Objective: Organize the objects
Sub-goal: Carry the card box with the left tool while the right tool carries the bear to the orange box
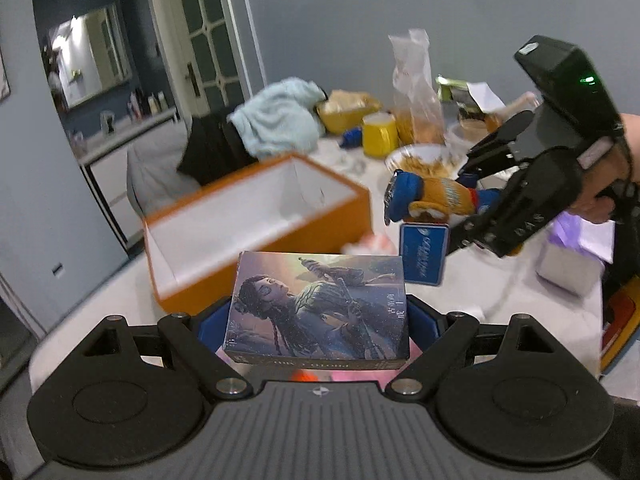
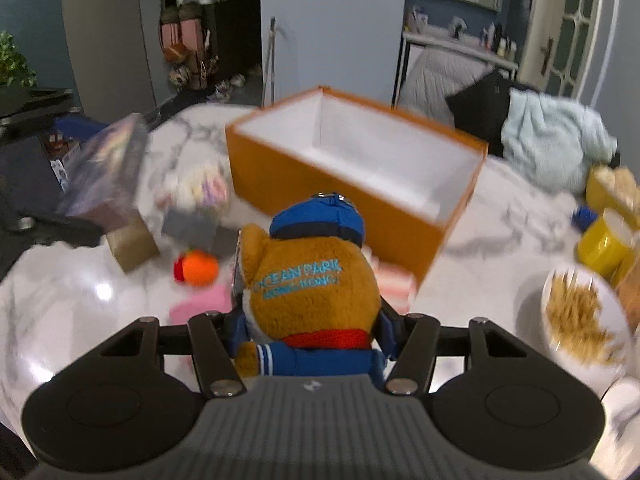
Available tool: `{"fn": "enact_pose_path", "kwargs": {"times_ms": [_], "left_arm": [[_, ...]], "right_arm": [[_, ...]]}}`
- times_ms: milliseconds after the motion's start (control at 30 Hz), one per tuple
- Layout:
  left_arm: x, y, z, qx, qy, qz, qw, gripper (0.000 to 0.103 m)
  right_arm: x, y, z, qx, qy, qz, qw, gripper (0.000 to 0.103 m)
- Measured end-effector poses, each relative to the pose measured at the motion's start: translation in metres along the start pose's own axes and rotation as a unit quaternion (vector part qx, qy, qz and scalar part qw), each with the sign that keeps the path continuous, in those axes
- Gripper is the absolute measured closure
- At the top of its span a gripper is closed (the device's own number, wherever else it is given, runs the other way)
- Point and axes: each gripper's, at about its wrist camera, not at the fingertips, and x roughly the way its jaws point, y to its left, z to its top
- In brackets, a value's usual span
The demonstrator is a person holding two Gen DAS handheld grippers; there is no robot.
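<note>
My left gripper (image 1: 320, 322) is shut on a flat illustrated box (image 1: 318, 308), held up above the table. In the right wrist view that same illustrated box (image 2: 106, 172) hangs at the far left. My right gripper (image 2: 310, 330) is shut on a brown plush bear (image 2: 312, 284) with a blue cap and blue jacket. The left wrist view shows the bear (image 1: 434, 198) in the right gripper (image 1: 476, 204), with a blue tag (image 1: 423, 254) dangling under it. The open orange box (image 2: 348, 204), white inside and empty, stands on the marble table (image 2: 80, 312) just beyond both grippers.
An orange ball (image 2: 198, 268), a pink item (image 2: 204, 304), a tan block (image 2: 132, 246) and a pastel plush (image 2: 196, 192) lie left of the orange box. A bowl of food (image 2: 580, 316), a yellow mug (image 2: 604, 242) and a pale blue cloth (image 2: 556, 140) stand right.
</note>
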Motion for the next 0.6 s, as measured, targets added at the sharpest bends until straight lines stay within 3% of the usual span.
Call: {"fn": "enact_pose_path", "kwargs": {"times_ms": [200,367,600], "left_arm": [[0.026,0.034,0.052,0.017,-0.035,0.017,0.9991,0.0],[0.052,0.065,0.084,0.001,-0.068,0.038,0.997,0.0],[0.105,0.099,0.095,0.0,-0.044,0.065,0.9969,0.0]], "right_arm": [[-0.012,-0.015,0.067,-0.01,-0.04,-0.01,0.999,0.042],[-0.004,-0.034,0.121,-0.002,-0.07,-0.025,0.997,0.042],[0.037,-0.057,0.173,0.03,-0.079,-0.034,0.996,0.042]]}}
